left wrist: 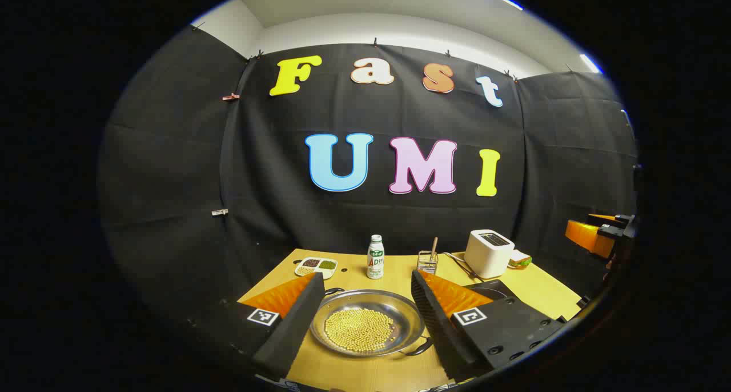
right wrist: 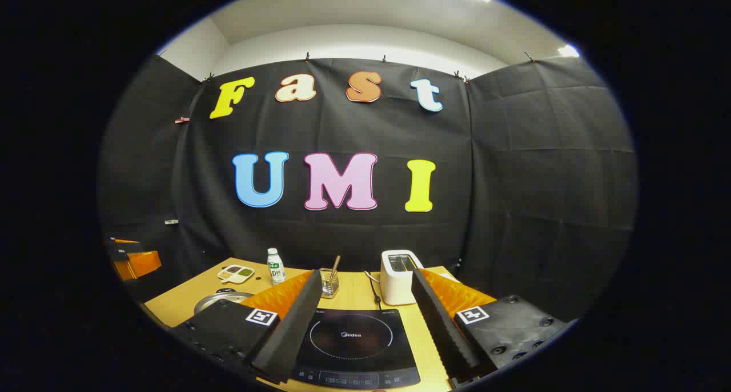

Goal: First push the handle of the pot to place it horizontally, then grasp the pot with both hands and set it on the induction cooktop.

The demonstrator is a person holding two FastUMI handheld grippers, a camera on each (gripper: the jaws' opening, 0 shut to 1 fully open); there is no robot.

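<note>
In the left gripper view, the left gripper (left wrist: 365, 323) hangs spread wide at the bottom centre, framing the pot (left wrist: 368, 322), a shallow steel pan of yellow beans on the worktop (left wrist: 400, 269). One pot handle (left wrist: 420, 348) shows at the lower right; the other is partly hidden behind the left finger. Behind stand a bottle (left wrist: 375, 257), a sectioned dish (left wrist: 316, 266) and a toaster (left wrist: 489, 252). The induction cooktop (left wrist: 492, 290) is mostly hidden by the right finger. At the right edge the right gripper (left wrist: 599, 232) is cut off.

In the right gripper view, the right gripper (right wrist: 365, 329) is spread over the induction cooktop (right wrist: 355, 340) at bottom centre. The pot (right wrist: 220, 300) peeks out at lower left, largely covered.
</note>
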